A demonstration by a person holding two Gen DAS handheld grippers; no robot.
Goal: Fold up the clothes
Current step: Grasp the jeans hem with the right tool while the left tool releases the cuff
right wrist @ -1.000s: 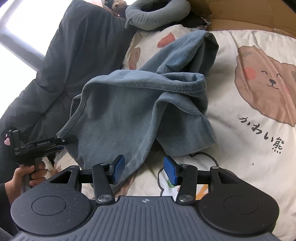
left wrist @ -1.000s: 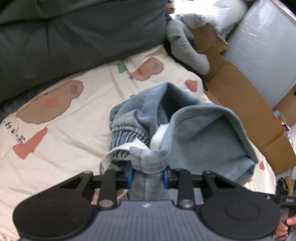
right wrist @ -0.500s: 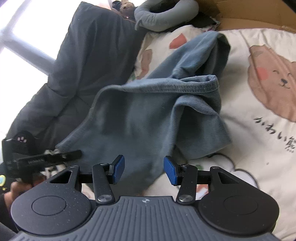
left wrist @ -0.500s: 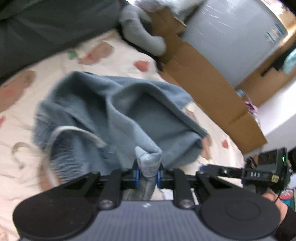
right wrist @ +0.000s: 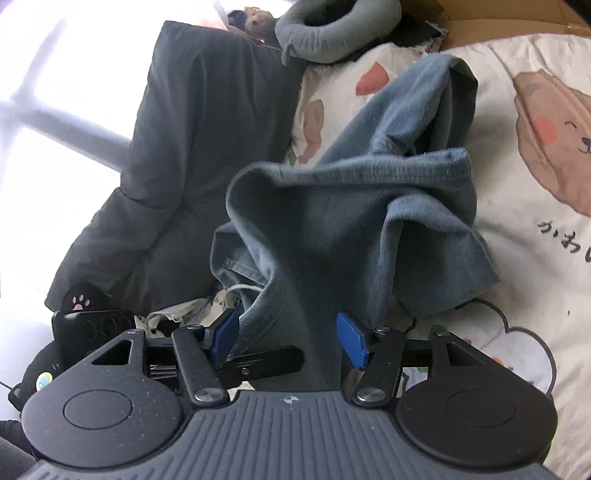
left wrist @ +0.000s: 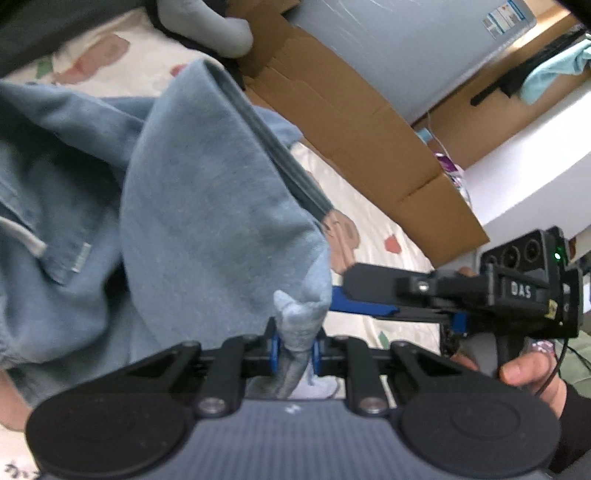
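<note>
Left tongs (left wrist: 294,349) pinch the garment (left wrist: 207,206); right tongs (right wrist: 288,338), opening, seemingly untouching.

Left-wrist view motion-blurred throughout; blue garment (left wrist: 207,206) cut off at left edge, pinched corner hidden between left gripper (left wrist: 294,350) pads. Right-wrist view: garment's lower part hidden behind right gripper (right wrist: 291,338) body, bear-print sheet (right wrist: 535,155) cropped at right edge. Label on grey box (left wrist: 508,16) too small to read.
</note>
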